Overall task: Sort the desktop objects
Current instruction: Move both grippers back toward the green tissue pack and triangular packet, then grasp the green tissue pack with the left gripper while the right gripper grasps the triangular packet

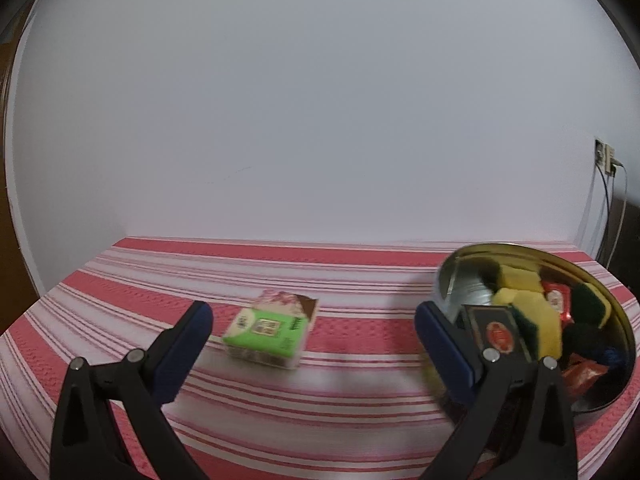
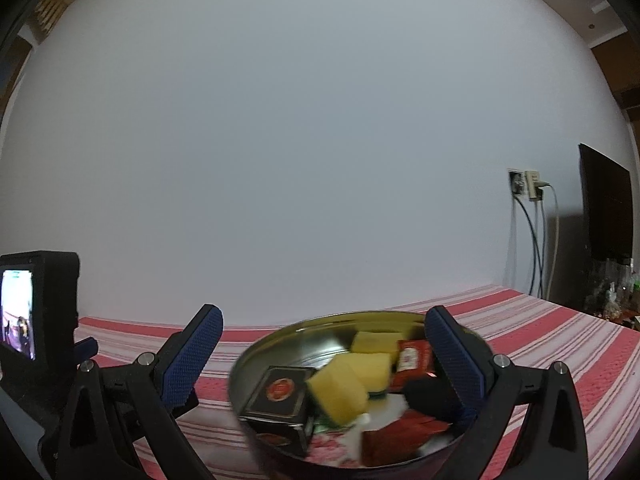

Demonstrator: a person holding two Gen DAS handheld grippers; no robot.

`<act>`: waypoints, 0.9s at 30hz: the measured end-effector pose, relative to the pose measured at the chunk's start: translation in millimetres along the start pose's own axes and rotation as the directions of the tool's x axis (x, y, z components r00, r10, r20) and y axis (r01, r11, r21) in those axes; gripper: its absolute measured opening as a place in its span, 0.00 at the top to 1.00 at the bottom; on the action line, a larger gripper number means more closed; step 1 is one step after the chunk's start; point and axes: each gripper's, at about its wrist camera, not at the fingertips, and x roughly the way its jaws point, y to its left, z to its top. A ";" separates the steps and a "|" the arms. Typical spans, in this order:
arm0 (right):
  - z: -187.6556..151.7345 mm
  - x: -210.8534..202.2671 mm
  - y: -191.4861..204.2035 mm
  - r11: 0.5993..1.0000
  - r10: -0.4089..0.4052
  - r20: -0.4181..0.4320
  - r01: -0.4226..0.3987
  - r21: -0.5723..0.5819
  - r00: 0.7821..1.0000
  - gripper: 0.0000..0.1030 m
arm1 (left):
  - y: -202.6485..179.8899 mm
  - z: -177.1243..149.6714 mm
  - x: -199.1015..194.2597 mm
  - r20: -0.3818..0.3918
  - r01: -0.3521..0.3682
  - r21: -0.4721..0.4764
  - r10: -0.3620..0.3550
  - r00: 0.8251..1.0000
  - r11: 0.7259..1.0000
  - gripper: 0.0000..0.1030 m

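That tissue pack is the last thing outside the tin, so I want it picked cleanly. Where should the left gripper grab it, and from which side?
Grip the tissue pack across its two long side faces, coming from the front, where the open left gripper already frames it. It lies flat on the striped cloth, slightly turned, so rotate a little to square the fingers. The tin stands apart on the right, probably leaving room.

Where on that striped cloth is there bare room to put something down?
Bare cloth runs left of the green tissue pack to the table edge, behind it to the wall, and between it and the round tin. The tin is crowded: sponges, a black box, red packets.
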 end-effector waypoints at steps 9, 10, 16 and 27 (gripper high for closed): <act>-4.8 2.0 34.3 0.996 0.083 -0.033 -0.083 -0.013 0.996 0.00 | 41.7 1.2 21.3 -0.069 -0.040 -0.042 0.037 0.997 0.998 0.01; -5.2 1.7 36.4 0.996 0.087 -0.036 -0.088 -0.017 0.996 0.00 | 48.3 1.3 24.2 -0.083 -0.045 -0.053 0.041 0.996 0.998 0.01; -6.8 -2.3 40.2 0.994 0.110 -0.042 -0.111 -0.021 0.993 0.01 | 82.6 -0.3 52.9 -0.200 -0.043 -0.120 0.018 0.980 0.992 0.01; -8.5 8.3 32.4 0.990 0.137 -0.091 -0.135 0.030 0.986 0.01 | 46.1 -3.3 103.7 -0.356 0.042 0.016 -0.033 0.934 0.999 0.01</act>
